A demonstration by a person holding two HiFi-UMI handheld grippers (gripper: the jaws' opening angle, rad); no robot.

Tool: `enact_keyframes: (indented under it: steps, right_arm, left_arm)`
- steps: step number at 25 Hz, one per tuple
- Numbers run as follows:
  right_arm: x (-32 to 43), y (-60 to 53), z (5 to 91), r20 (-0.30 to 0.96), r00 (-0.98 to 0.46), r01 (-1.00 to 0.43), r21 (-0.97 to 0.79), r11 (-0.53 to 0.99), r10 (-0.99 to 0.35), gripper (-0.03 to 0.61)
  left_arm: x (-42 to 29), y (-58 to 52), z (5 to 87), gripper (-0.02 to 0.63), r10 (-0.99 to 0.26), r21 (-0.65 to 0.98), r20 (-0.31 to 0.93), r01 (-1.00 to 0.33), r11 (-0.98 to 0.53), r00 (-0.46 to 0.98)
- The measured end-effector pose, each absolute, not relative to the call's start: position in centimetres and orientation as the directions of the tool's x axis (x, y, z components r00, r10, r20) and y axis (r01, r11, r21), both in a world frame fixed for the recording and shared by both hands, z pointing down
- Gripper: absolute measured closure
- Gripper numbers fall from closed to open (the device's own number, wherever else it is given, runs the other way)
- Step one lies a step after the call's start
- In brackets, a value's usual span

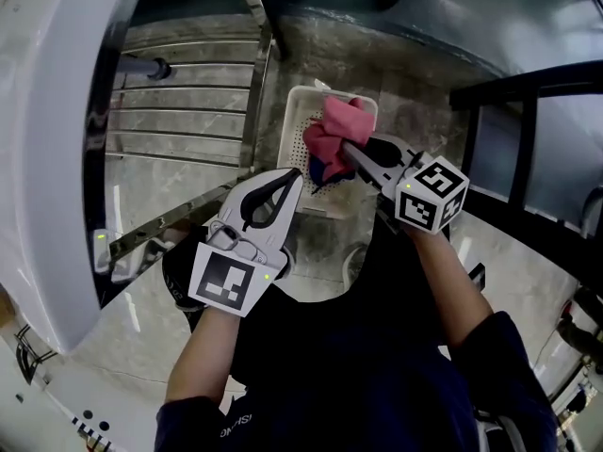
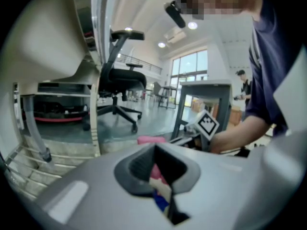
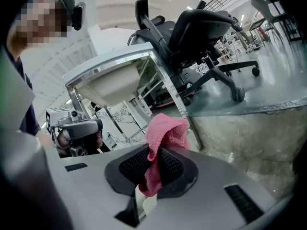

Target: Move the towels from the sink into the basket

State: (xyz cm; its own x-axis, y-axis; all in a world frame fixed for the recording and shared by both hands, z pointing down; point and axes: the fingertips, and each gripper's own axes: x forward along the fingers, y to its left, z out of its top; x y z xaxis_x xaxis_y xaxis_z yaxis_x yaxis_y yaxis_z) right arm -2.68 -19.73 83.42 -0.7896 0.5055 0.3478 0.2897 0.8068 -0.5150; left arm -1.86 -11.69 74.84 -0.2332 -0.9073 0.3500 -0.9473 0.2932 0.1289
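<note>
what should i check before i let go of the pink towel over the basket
1. Pink towel clamped in the right gripper: ok.
2. Towel above the basket: ok, the head view shows it over the basket.
3. Left gripper clear of the drop: not ok, its tip is at the basket's edge beside the towel.
4. Left gripper empty: cannot tell, a blue cloth lies right at its tip.
5. Room in the basket: cannot tell, the towel hides most of the inside.

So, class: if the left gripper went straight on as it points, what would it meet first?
Probably the basket, right ahead of the left gripper. Height is unclear: it might clear the rim and meet the towel in the right gripper instead.
</note>
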Motion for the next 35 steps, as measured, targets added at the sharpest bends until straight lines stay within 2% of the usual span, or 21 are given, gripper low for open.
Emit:
enact_keyframes:
  steps: [31, 35]
  right_arm:
    - [-3.2, -18.7, 90.1, 0.460, -0.705, 0.315, -0.481, 0.818, 0.541, 0.534]
    - [-3.2, -18.7, 90.4, 0.467, -0.703, 0.308, -0.479, 0.822, 0.536, 0.475]
  left_arm:
    - [-2.6, -11.6, 76.9, 0.611, -0.904, 0.142, 0.343, -0.937, 0.318, -0.255]
    - [-2.6, -11.6, 76.8, 0.611, -0.904, 0.137, 0.340, -0.938, 0.320, -0.258]
